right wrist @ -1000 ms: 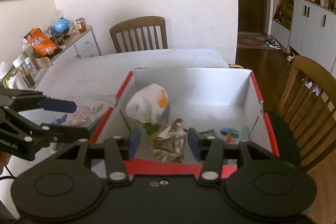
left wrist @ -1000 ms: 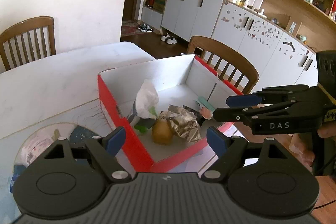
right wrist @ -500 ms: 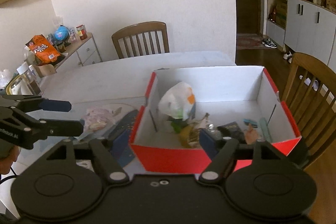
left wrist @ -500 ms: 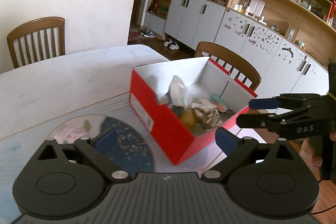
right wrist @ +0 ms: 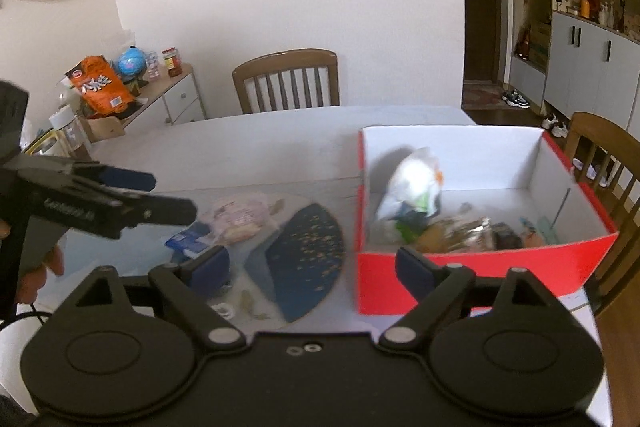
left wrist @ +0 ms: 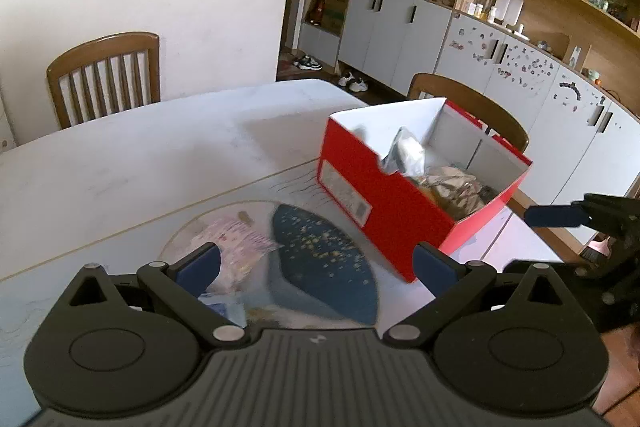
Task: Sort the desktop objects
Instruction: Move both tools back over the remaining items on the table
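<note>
Left gripper (left wrist: 316,265) fingers spread wide, nothing between them; right gripper (right wrist: 312,265) fingers opening, also empty. Both are hovering over the loose items on the surface (left wrist: 168,155): pink packet (right wrist: 240,217), blue fan (right wrist: 308,259), blue-white pack (right wrist: 188,239). Red box (right wrist: 480,267) is sitting just right, already holding several things. Between picks, I judge; next calls for lowering onto one item.
</note>
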`<state>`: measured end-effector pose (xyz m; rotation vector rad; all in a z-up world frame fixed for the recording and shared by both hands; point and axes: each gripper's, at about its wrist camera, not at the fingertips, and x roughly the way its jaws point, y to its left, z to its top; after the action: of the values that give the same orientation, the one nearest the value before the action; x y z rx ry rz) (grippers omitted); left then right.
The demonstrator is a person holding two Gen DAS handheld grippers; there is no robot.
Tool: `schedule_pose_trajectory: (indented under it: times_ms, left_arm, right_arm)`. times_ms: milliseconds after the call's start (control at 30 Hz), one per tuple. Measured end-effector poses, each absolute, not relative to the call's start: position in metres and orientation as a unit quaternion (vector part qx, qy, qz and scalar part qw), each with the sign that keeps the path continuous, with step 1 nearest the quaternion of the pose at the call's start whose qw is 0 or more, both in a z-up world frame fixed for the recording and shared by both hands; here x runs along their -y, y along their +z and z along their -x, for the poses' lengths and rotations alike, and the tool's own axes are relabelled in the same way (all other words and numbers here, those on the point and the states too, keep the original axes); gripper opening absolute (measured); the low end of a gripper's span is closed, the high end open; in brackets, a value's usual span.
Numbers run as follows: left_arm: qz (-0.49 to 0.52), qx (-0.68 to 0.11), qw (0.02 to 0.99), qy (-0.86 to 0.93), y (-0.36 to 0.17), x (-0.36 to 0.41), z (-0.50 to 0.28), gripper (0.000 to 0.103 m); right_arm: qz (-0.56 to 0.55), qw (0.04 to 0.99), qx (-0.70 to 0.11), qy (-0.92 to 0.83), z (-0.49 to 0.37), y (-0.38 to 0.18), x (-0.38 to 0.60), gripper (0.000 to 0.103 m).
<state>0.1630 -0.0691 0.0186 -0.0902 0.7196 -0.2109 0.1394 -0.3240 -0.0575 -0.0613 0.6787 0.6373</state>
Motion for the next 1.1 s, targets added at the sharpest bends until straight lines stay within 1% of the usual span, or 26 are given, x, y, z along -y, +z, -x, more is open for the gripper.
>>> schedule_pose_trajectory:
  times_ms: [267,500,767,1100]
  left_arm:
    - [0.046,-0.356,0.928,-0.098,0.007,0.04,-0.157,0.103]
    - [0.042,-0.377,0.921,-0.085,-0.011,0.017,-0.163,0.103]
    - [0.042,-0.413,0.906,-0.083,-0.04,-0.001,-0.179,0.103]
    - [0.038,-0.432,0.898,-0.082,-0.057,-0.006,-0.195,0.103]
  right_arm:
    - [0.031,0.898,-0.319,0.302,-0.114,-0.066,0.291,0.094]
    - [0.027,0.893,-0.324,0.311,-0.1,-0.082,0.262,0.096]
    - [0.054,0.885,-0.333,0.32,-0.089,-0.11,0.226,0.097]
    - [0.079,0.879,-0.349,0.314,-0.093,-0.143,0.197,0.099]
